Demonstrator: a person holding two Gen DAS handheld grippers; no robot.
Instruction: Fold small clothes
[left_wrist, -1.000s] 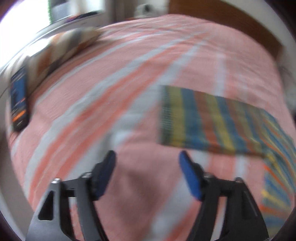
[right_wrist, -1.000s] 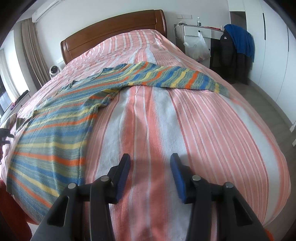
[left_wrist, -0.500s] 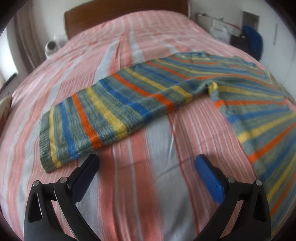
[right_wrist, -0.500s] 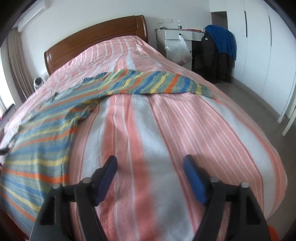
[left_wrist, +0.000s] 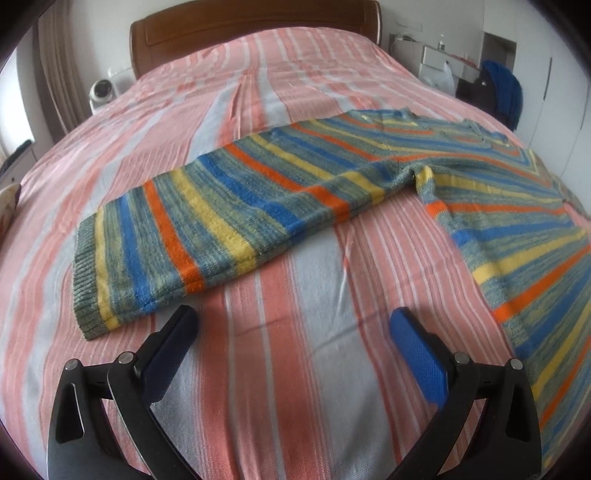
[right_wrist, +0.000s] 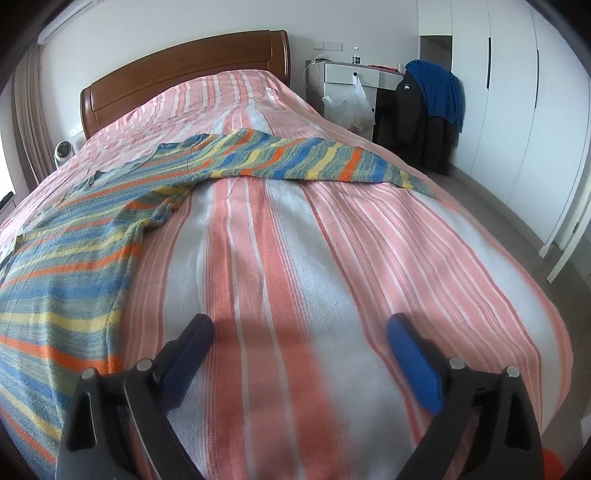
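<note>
A striped sweater (left_wrist: 280, 206) lies spread flat on a bed (left_wrist: 295, 295) covered in a pink, white and grey striped bedspread, with both sleeves stretched out to the sides.

The left gripper (left_wrist: 293, 325) hovers low over bare bedspread with its jaws spread wide and nothing between them; the cuff of one sleeve (left_wrist: 88, 280) lies just ahead of its left finger, apart from it. The right gripper (right_wrist: 299, 330) also hangs over bare bedspread, its jaws opening, with nothing between them; the sweater's body lies to its left and the other sleeve (right_wrist: 332, 162) stretches across the bed well ahead.

Few containers show. A white plastic bag (right_wrist: 345, 107) hangs from the front of a white desk (right_wrist: 351, 74) beside the bed; what it holds cannot be told. A small bottle (right_wrist: 355, 55) stands on the desk top.

The left wrist view shows the near sleeve from cuff to shoulder and the ribbed cuff up close. The right wrist view shows the far sleeve, the white wardrobe doors (right_wrist: 517, 110), and a chair draped with a blue garment (right_wrist: 439, 92) over a black jacket (right_wrist: 410, 110). Both views show the wooden headboard (right_wrist: 184, 74) and a small white fan (left_wrist: 101, 90) beside the bed.
</note>
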